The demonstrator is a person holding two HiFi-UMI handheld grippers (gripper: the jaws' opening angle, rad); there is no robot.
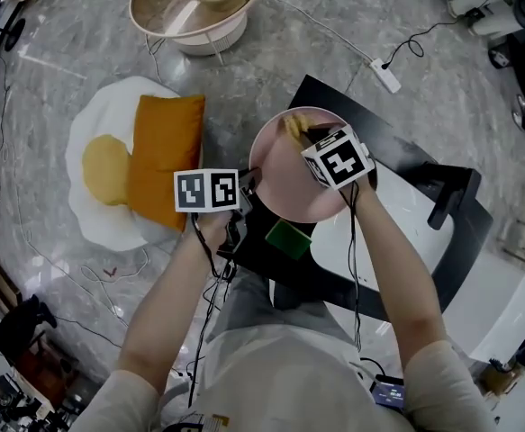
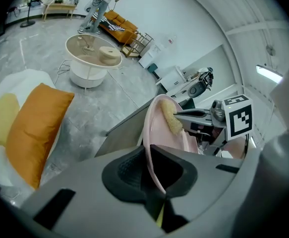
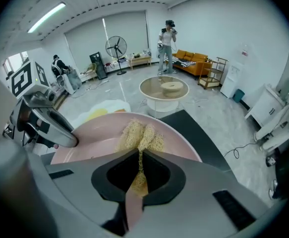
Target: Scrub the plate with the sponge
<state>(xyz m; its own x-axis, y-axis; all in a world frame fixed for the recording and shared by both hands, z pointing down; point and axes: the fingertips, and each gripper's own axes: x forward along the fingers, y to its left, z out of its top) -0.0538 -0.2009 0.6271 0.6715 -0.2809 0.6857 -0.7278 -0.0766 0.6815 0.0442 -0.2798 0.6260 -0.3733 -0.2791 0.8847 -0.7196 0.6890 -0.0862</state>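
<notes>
1. Holds: the left gripper [image 2: 151, 170] is clamped on the near-left rim of the pink plate [image 2: 159, 128]; the right gripper [image 3: 138, 175] is pinched tight on the yellowish sponge [image 3: 139, 135], whose frayed end sticks out past the jaws.
2. Where: the plate is held in the air over the left edge of the black table [image 1: 406, 151], not resting on it; the sponge lies on the plate's face by its far rim; a green block [image 1: 287, 238] sits on the table near its near edge, just under the plate.
3. What could go wrong, as we judge it:
   - the plate is gripped at one small spot of rim only; scrubbing pressure at the opposite rim levers against that spot, so the plate could swivel or slide out of the jaws;
   - a dropped plate would hit the table edge or the stone floor (either looks hard);
   - the sponge is soft and thinly held; a dragging stroke could pull it out of the jaws.
4. Orientation: the plate is round, so it has no long axis; its face is turned up toward us, how steeply tilted we cannot tell; from the left gripper it reads edge-on.
5. The sponge's long axis runs along the right gripper's jaws, with the free end pointing at the plate's far rim.
</notes>
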